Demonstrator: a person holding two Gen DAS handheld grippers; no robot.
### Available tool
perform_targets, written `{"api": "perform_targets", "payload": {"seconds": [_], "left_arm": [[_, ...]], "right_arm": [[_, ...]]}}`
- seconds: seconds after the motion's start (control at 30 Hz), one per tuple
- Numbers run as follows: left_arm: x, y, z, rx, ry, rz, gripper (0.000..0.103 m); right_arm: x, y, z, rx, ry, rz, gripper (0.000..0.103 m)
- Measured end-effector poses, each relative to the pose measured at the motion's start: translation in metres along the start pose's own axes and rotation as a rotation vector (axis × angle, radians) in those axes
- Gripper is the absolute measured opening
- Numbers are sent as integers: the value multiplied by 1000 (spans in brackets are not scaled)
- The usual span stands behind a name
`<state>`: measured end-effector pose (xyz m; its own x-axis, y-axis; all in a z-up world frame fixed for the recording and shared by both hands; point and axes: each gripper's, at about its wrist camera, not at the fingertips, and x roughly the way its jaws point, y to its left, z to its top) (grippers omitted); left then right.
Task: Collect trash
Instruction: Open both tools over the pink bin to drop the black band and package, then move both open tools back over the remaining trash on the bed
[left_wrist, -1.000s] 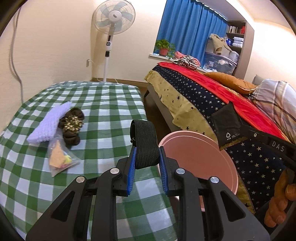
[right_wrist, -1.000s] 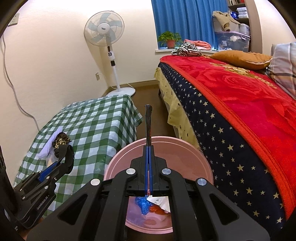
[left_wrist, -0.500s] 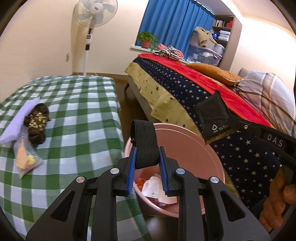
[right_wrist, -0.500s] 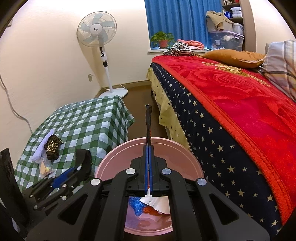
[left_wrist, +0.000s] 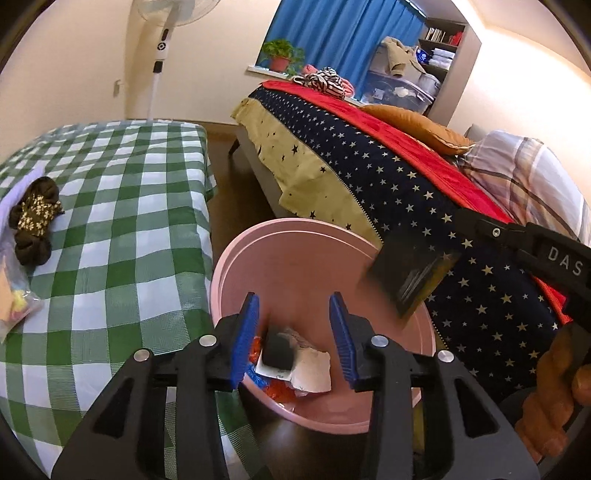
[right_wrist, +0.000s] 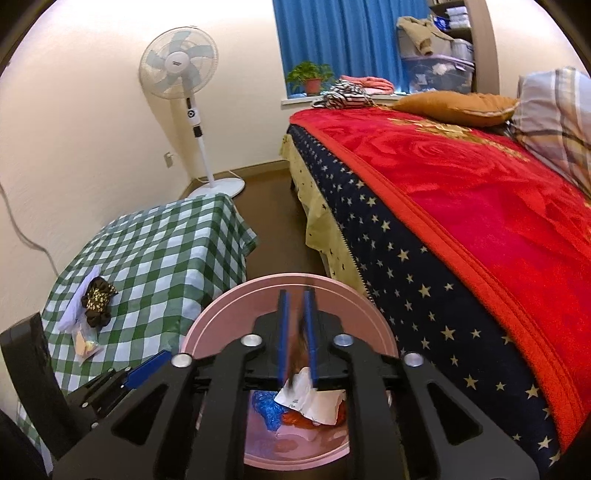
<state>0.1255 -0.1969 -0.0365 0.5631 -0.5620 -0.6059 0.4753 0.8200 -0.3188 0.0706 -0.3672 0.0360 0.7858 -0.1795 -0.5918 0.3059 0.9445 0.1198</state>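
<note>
Over pink bin: black band lies on its trash | left gripper fingers spread, empty | right gripper fingers slightly parted around blurred dark packet; grip unclear | left: checkered table | right: bed

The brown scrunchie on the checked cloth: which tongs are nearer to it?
Left. The left tongs hang over the pink bin, beside the cloth where the scrunchie lies; the right tongs sit farther over, toward the bed.
</note>
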Motion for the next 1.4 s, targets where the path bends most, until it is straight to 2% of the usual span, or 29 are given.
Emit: {"api": "perform_targets", "payload": {"seconds": [0.07, 0.4, 0.8, 1.1, 1.4], "left_arm": [[-4, 1, 1, 4, -7, 4, 39], [-40, 11, 4, 9, -58, 39, 39], [-100, 56, 5, -60, -152, 135, 39], [-129, 98, 4, -131, -205, 211, 39], [-139, 144, 0, -234, -244, 318, 39]], "right_arm": [[-1, -1, 0, 4, -5, -2, 21], [-10, 6, -3, -23, -23, 16, 22], [-24, 42, -13, -78, -29, 80, 22], [-18, 90, -17, -119, -28, 186, 22], [11, 149, -24, -168, 5, 334, 22]]}}
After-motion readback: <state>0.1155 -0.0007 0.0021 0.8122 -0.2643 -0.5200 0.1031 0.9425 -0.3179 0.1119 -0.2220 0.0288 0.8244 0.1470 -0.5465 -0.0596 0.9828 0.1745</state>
